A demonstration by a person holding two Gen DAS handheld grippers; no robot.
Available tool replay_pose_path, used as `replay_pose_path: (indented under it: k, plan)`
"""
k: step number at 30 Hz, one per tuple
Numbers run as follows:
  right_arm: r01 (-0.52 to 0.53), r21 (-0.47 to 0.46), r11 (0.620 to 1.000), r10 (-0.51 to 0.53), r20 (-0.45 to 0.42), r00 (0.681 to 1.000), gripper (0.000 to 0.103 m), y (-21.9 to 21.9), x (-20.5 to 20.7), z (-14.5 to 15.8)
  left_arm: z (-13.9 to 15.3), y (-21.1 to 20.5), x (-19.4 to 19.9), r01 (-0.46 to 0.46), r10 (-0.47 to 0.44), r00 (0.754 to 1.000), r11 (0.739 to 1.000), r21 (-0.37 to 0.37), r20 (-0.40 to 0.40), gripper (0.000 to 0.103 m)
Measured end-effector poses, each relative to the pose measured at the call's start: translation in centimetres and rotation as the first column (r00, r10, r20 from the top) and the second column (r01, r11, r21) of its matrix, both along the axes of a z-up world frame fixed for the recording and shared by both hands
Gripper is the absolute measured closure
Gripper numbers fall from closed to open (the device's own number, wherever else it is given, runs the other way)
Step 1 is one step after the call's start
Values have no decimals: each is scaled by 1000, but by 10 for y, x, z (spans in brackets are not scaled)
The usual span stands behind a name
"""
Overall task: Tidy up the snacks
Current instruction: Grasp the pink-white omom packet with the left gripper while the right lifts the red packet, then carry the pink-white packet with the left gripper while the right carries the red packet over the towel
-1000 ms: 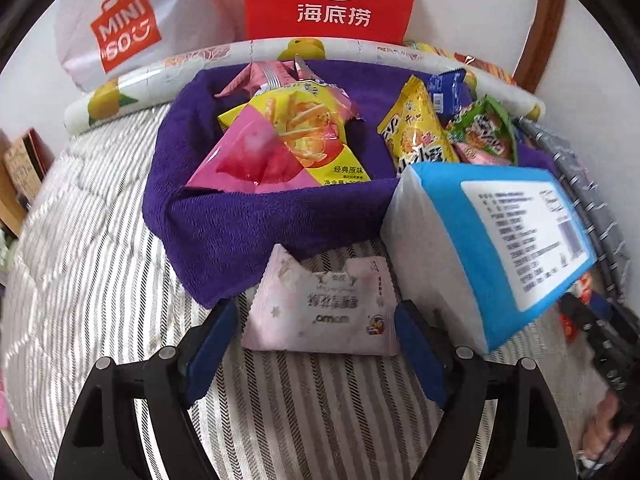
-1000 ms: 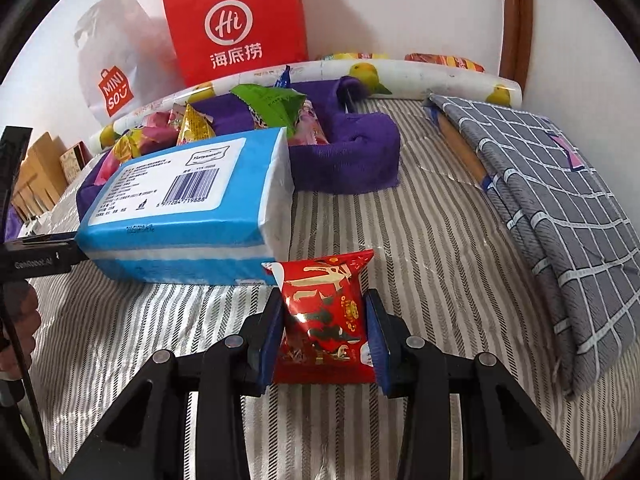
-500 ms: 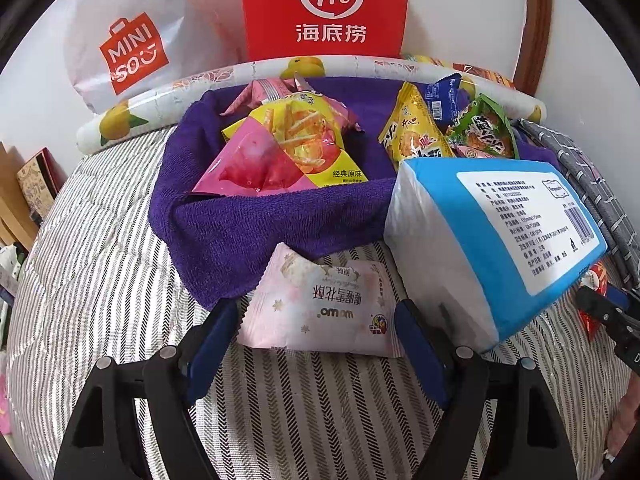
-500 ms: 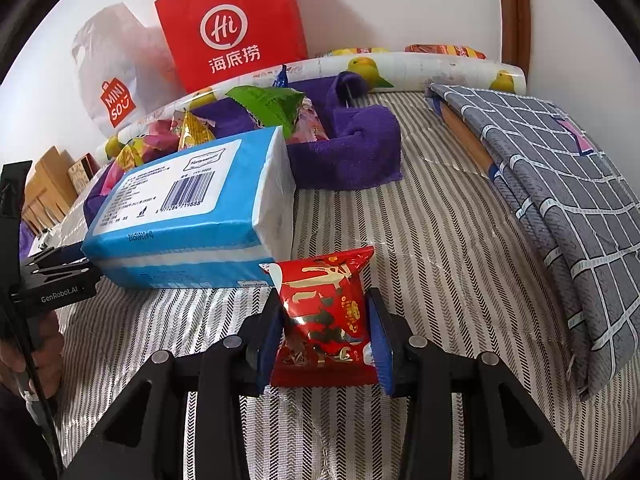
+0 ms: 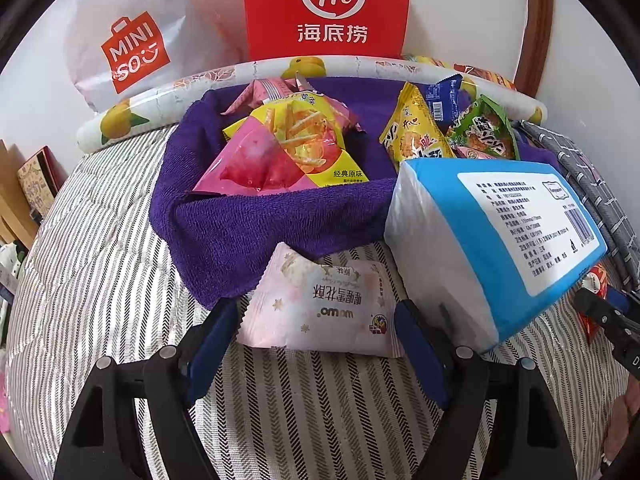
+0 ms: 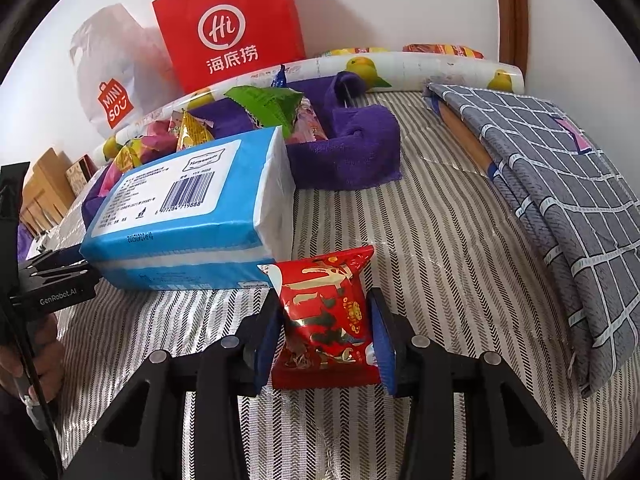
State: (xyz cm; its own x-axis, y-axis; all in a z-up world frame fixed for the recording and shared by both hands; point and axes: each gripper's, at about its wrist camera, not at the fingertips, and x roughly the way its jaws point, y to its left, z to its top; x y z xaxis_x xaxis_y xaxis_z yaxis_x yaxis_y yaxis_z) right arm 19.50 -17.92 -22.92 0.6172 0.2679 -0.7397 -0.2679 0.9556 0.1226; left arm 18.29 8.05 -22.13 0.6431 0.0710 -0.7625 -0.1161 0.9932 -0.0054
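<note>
Red snack (image 6: 326,320) between right jaws, just opening, loose; pink snack (image 5: 320,306) between open left jaws.

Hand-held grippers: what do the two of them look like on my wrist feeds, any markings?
Both match. The left hand-held gripper and the right hand-held gripper have matte black, angular finger arms with silver round rivets and blue pads at the tips. In the right wrist view, the left unit's black body carries white "GenRobot.AI" lettering and a thin black cable.

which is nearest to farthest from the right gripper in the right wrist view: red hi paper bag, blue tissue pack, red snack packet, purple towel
1. red snack packet, between the right gripper's jaws
2. blue tissue pack, just beyond, to the left
3. purple towel, farther back, centre
4. red Hi paper bag, against the back wall
</note>
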Motion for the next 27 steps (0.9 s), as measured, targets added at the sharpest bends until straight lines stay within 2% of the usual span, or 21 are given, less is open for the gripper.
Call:
replay_pose_path:
  k: [11,15,17,21,24,27]
  plan:
    - [-8,-93,996,9,12,1000,55,13,-3,-2,0,0,0,0,0,1000,1000,-1,0,24]
    - [-10,-85,996,11,12,1000,55,12,-3,-2,0,0,0,0,0,1000,1000,0,0,24]
    - [-10,-82,997,11,12,1000,55,12,-3,-2,1,1,0,-2,2,1000,1000,2,2,27]
    - [-9,-90,996,10,13,1000,55,12,-3,-2,3,2,-3,-12,12,1000,1000,-3,16,41]
    - [-6,-77,997,7,13,1000,57,11,-3,-2,4,5,-4,-7,7,1000,1000,-28,28,47]
    - [-6,-44,999,7,8,1000,57,7,-2,-1,6,4,-7,7,-7,1000,1000,-14,24,57]
